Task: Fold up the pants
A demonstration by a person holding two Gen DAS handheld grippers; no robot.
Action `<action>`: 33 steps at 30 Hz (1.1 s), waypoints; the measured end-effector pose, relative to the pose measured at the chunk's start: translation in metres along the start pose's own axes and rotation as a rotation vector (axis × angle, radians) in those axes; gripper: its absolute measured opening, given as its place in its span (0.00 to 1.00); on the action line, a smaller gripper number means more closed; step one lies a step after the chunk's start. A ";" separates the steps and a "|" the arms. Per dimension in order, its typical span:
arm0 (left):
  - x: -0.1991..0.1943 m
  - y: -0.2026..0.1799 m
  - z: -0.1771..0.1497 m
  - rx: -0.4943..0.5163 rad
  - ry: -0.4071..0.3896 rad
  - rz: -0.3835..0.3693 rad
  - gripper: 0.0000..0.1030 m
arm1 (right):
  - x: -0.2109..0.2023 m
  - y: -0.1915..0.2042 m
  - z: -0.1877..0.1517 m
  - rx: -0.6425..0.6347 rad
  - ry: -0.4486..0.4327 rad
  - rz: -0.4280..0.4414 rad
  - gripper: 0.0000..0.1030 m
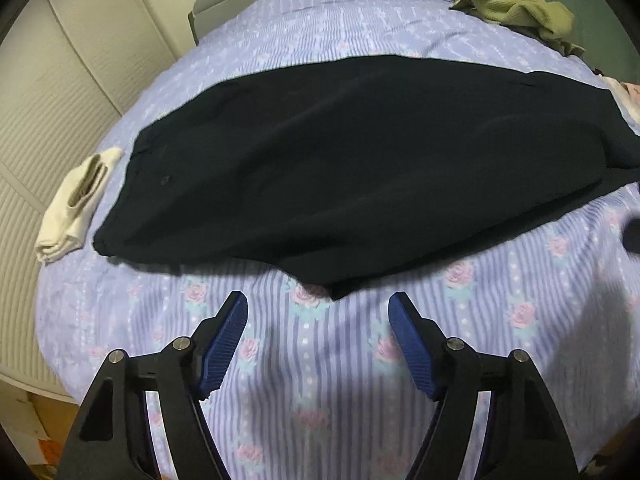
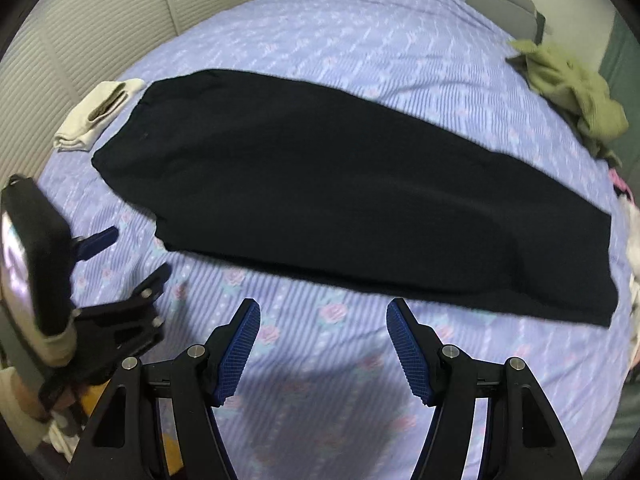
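Note:
Black pants lie flat across the bed, folded lengthwise, waist end at the left and leg ends at the right; they also show in the right wrist view. My left gripper is open and empty, hovering just short of the pants' near edge. My right gripper is open and empty, above the sheet near the near edge of the legs. The left gripper also shows at the left of the right wrist view, open, near the waist end.
The bed has a lilac striped floral sheet. A folded white cloth lies by the waist end near the bed's left edge. A crumpled green garment sits at the far right. A grey headboard and wall close the far side.

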State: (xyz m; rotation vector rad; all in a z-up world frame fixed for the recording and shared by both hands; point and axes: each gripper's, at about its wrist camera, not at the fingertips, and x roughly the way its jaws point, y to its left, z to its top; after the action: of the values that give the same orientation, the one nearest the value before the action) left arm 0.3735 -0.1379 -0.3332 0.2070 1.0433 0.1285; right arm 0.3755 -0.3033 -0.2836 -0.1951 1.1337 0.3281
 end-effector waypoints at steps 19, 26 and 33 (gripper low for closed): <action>0.018 0.011 0.017 -0.217 0.030 -0.068 0.51 | 0.008 0.008 -0.017 0.075 0.021 -0.026 0.64; 0.014 0.001 0.007 -0.205 0.013 -0.013 0.51 | 0.005 -0.010 -0.022 0.086 0.026 -0.043 0.64; 0.025 0.003 0.023 -0.162 -0.035 0.081 0.50 | 0.007 -0.026 -0.025 0.115 0.030 -0.041 0.64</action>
State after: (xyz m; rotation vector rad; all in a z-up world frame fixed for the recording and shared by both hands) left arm 0.4056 -0.1325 -0.3422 0.1038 0.9849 0.2806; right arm 0.3660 -0.3343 -0.3009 -0.1218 1.1727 0.2235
